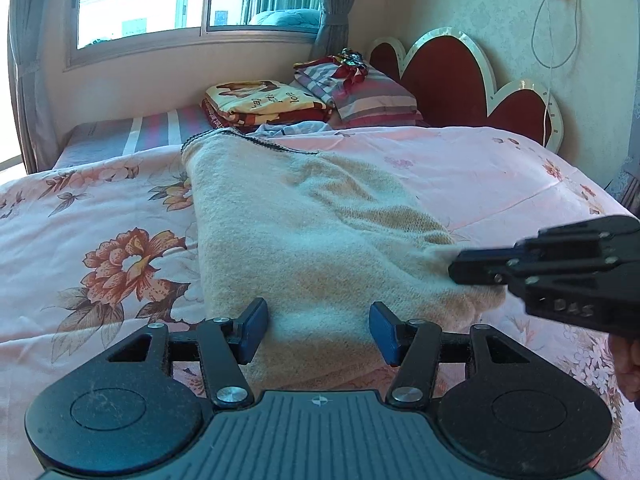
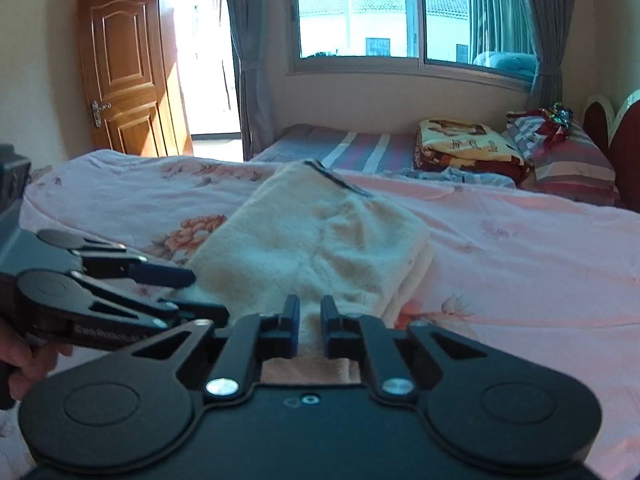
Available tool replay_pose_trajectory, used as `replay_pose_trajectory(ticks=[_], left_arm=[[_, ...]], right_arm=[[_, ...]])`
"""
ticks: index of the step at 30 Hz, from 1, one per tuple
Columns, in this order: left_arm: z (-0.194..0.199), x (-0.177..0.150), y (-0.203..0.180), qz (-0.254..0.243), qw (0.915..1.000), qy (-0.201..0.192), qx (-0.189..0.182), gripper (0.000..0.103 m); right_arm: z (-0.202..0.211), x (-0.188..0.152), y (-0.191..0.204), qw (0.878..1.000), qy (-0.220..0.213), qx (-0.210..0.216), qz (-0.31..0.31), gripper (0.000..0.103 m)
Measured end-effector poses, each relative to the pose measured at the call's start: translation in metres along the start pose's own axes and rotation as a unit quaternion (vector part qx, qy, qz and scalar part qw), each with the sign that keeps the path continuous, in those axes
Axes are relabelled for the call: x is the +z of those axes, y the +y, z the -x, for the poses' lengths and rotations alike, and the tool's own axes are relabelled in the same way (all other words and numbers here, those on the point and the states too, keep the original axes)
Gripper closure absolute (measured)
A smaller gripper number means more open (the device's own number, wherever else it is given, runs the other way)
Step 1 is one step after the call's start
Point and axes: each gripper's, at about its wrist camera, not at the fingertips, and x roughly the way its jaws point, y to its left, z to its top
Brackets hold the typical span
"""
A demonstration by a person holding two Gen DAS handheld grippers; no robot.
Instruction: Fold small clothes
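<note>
A cream fleece garment (image 1: 304, 236) lies folded lengthwise on the pink floral bedspread (image 1: 100, 220), its dark-trimmed edge at the far end. My left gripper (image 1: 318, 330) is open, its jaws on either side of the garment's near end. My right gripper (image 2: 310, 330) is shut on the garment's near right corner (image 2: 310, 320); it also shows in the left wrist view (image 1: 472, 270) at the right, pinching that corner. The left gripper shows in the right wrist view (image 2: 180, 292) at the left, jaws apart at the garment's edge (image 2: 312, 240).
Folded blankets (image 1: 260, 102) and striped pillows (image 1: 368, 88) lie at the far end near the red headboard (image 1: 448, 76). A crumpled light-blue cloth (image 2: 460, 176) lies behind the garment. An open wooden door (image 2: 124, 68) stands at the far left.
</note>
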Motion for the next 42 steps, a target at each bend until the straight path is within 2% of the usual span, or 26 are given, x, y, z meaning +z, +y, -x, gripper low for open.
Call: replay_pose_trajectory(ticks=[1,3,7,12,14,15,16,17,18,19,22,26,29,30,31,34,37,39,40,42], left_arm=[[0.0,-0.001,0.0,-0.001,1.0,0.0,-0.003,0.048],[0.0,-0.003,-0.002,-0.009,1.0,-0.002,0.001,0.048],[0.0,-0.005,-0.002,-0.007,0.9999,-0.007,0.004,0.047],[0.008,0.003,-0.004,-0.028,0.9995,-0.009,0.01,0.047],[0.019,0.014,0.003,-0.024,0.9988,-0.042,0.006,0.047],[0.021,0.022,0.007,-0.022,0.9981,-0.057,0.004,0.047],[0.019,0.031,0.014,-0.019,0.9977,-0.065,0.007,0.047],[0.013,0.041,0.022,-0.011,0.9978,-0.065,0.008,0.047],[0.006,0.052,0.03,0.0,0.998,-0.063,0.005,0.047],[-0.002,0.06,0.038,0.013,0.9979,-0.063,0.0,0.047],[-0.035,0.079,0.062,0.058,0.9972,-0.044,-0.016,0.047],[-0.076,0.081,0.078,0.092,0.9954,-0.014,-0.023,0.047],[-0.1,0.071,0.078,0.084,0.9962,0.02,-0.012,0.047],[-0.104,0.067,0.075,0.072,0.9971,0.023,-0.007,0.047],[-0.106,0.064,0.071,0.06,0.998,0.02,-0.001,0.046],[-0.107,0.06,0.062,0.036,0.9993,0.012,0.006,0.039],[-0.101,0.064,0.057,0.031,0.9994,0.002,0.015,0.037],[-0.087,0.064,0.058,0.03,0.9993,-0.01,0.02,0.023],[-0.08,0.064,0.057,0.029,0.9991,-0.016,0.024,0.013],[-0.059,0.059,0.057,0.025,0.9986,-0.038,0.028,0.01]], right_arm=[[-0.008,-0.007,-0.005,1.0,0.015,-0.004,-0.006,0.103],[-0.012,-0.021,-0.013,1.0,0.001,0.012,-0.029,0.103],[-0.011,-0.021,-0.006,1.0,0.001,0.001,-0.017,0.103],[-0.006,-0.017,-0.012,0.999,0.008,0.017,-0.043,0.103],[0.007,-0.007,-0.014,0.998,-0.016,0.024,-0.054,0.094],[0.012,-0.003,-0.015,0.997,-0.037,0.023,-0.056,0.081],[0.016,0.005,-0.016,0.997,-0.061,0.009,-0.052,0.071],[0.014,0.011,-0.018,0.996,-0.072,-0.005,-0.047,0.069],[0.006,0.02,-0.022,0.996,-0.068,-0.023,-0.048,0.068],[-0.003,0.029,-0.027,0.996,-0.059,-0.034,-0.053,0.073],[-0.03,0.054,-0.04,0.996,-0.055,-0.02,-0.06,0.082],[-0.068,0.072,-0.044,0.999,-0.03,-0.014,-0.039,0.083],[-0.095,0.066,-0.047,0.999,0.016,-0.018,-0.026,0.081],[-0.101,0.061,-0.048,0.999,0.024,-0.017,-0.022,0.081],[-0.102,0.056,-0.049,1.0,0.014,-0.016,-0.023,0.081],[-0.1,0.05,-0.051,0.999,0.004,-0.013,-0.038,0.081],[-0.097,0.052,-0.05,0.999,0.006,-0.017,-0.037,0.081],[-0.087,0.057,-0.053,0.998,0.006,-0.014,-0.055,0.077],[-0.077,0.059,-0.054,0.998,-0.007,-0.014,-0.063,0.069],[-0.055,0.061,-0.054,0.997,-0.035,-0.015,-0.065,0.064]])
